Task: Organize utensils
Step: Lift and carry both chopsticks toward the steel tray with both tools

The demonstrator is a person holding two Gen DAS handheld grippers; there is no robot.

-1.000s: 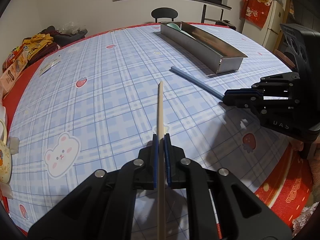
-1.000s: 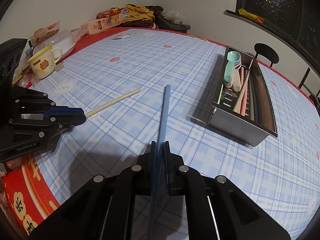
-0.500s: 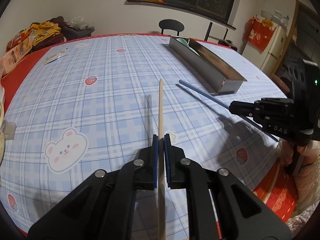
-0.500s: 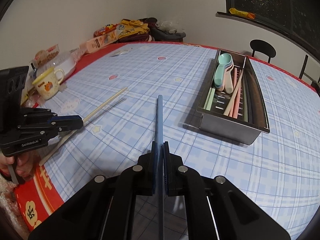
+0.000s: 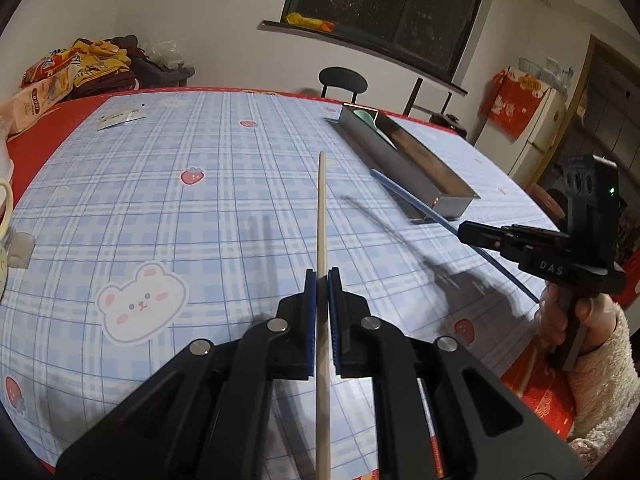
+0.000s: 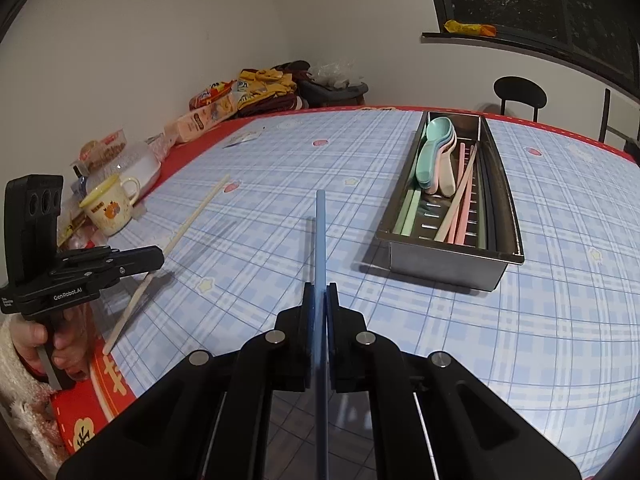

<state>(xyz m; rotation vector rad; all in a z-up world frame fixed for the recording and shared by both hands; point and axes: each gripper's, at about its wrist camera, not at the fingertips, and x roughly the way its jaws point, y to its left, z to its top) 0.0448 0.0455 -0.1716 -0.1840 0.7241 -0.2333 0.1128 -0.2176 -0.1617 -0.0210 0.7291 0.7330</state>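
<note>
My left gripper point(image 5: 322, 276) is shut on a beige chopstick point(image 5: 321, 216), held in the air above the blue checked tablecloth point(image 5: 200, 208). The blue chopstick point(image 6: 321, 240) is clamped in my shut right gripper point(image 6: 321, 292), also lifted off the cloth. From each wrist view the other gripper shows: the right gripper point(image 5: 466, 232) with the blue chopstick point(image 5: 408, 196), the left gripper point(image 6: 158, 258) with the beige chopstick point(image 6: 188, 224). A steel utensil tray point(image 6: 448, 264) ahead to the right holds stacked spoons point(image 6: 436, 152) and several chopsticks.
A yellow-rimmed mug point(image 6: 110, 208), a lidded bowl and snack packets point(image 6: 208, 114) crowd the table's left edge. A small paper card point(image 5: 122, 117) lies at the far side. Black chairs point(image 5: 343, 82) stand behind the table. A hand in a fleecy sleeve point(image 5: 592, 344) grips the right tool.
Both grippers have risen and swung with their chopsticks, which now cast shadows on the cloth. The views have rolled, so the tray sits further off and the table looks flatter.
</note>
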